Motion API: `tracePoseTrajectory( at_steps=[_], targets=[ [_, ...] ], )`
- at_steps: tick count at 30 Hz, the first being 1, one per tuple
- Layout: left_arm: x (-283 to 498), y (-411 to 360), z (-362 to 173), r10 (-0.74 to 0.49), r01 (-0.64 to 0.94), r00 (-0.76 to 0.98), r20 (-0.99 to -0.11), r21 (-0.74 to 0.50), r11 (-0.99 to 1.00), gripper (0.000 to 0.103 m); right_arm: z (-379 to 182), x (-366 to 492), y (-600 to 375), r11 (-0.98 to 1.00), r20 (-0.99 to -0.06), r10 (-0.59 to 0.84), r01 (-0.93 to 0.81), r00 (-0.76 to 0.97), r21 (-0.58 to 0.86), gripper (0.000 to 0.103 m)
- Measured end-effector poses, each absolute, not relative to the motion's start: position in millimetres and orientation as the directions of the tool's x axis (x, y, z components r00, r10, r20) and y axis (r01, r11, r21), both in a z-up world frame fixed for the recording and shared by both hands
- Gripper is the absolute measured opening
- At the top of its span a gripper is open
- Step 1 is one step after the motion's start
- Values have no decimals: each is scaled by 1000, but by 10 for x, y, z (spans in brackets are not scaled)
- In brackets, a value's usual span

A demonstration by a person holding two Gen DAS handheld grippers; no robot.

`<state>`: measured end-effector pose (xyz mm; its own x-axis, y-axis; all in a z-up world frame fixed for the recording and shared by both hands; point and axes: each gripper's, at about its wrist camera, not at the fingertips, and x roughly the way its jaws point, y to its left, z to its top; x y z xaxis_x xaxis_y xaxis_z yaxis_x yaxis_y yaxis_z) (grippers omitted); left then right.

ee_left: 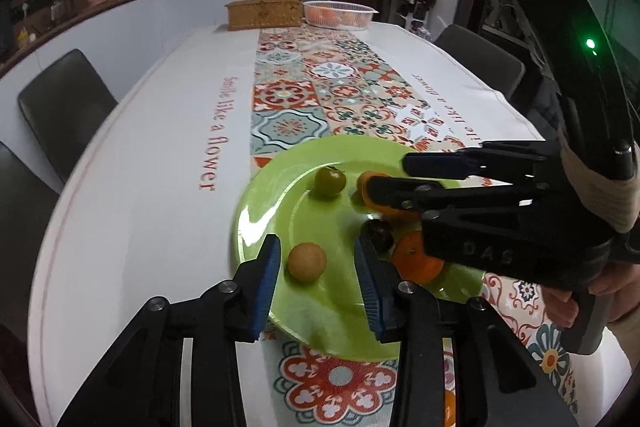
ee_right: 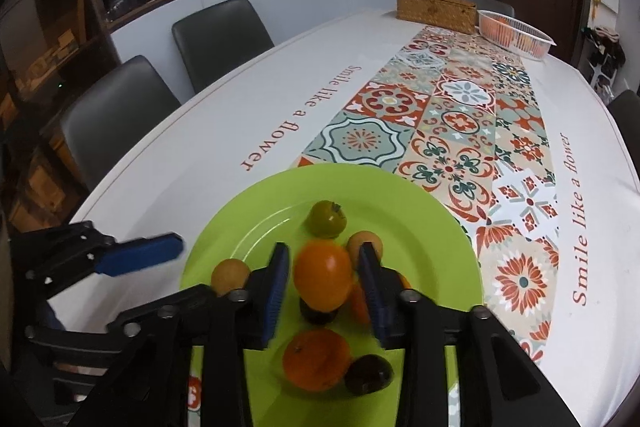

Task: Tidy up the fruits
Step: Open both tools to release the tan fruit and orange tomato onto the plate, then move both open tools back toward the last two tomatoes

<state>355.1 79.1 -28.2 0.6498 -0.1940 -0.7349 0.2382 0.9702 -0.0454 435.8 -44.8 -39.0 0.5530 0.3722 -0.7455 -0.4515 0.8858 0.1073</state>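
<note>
While both grippers hang over a lime-green plate near the close end of the table, each one straddles a single fruit. The left gripper points steeply down; its blue pads stand narrowly apart on either side of a tan round fruit, which lies on the plate with a clear gap to each pad. The right gripper, just beside it, brackets an orange fruit that looks blurred. The jaws are set narrow, only a sliver of space shows on each flank, and the pads do not seem to press on it.

Other fruit on the plate:
- a small green fruit toward the far rim
- a second tan fruit behind the right pad
- a mandarin touching a dark, glossy fruit at the near side

A hand grips the right gripper's handle. At the table's far end, well apart from the plate, are a wicker box and a clear plastic basket of orange fruit, side by side on the patterned runner.
</note>
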Motion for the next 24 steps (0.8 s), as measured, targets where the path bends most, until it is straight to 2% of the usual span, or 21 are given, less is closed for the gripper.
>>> tracePoseTrajectory(
  at_steps=[5,10,13,17,19,22,24],
  targets=[
    [3347,822,-173,-147,201,673,-725,-12,980,38,-300,4225,-553,895,-726,365,-434,583,101,39],
    [3098,816,-14,-138,190,703,-698,-3,982,43,-146,3905,-647,902,-704,341,-429,623,58,40],
    [2909,782,126,-136,198,733,-667,18,980,49,-31,3676,-698,904,-680,333,-427,653,31,48],
    [2649,744,327,-125,199,769,-627,49,979,53,152,3352,-773,905,-647,329,-425,688,8,49],
    [2540,738,395,-131,202,779,-614,48,978,59,234,3190,-808,907,-637,322,-420,700,-3,49],
    [2385,709,463,-124,203,788,-603,65,977,61,320,2990,-854,912,-625,311,-410,716,-15,56],
    [2283,684,480,-118,206,793,-598,81,975,64,368,2858,-884,917,-618,297,-398,728,-29,57]
  ],
)
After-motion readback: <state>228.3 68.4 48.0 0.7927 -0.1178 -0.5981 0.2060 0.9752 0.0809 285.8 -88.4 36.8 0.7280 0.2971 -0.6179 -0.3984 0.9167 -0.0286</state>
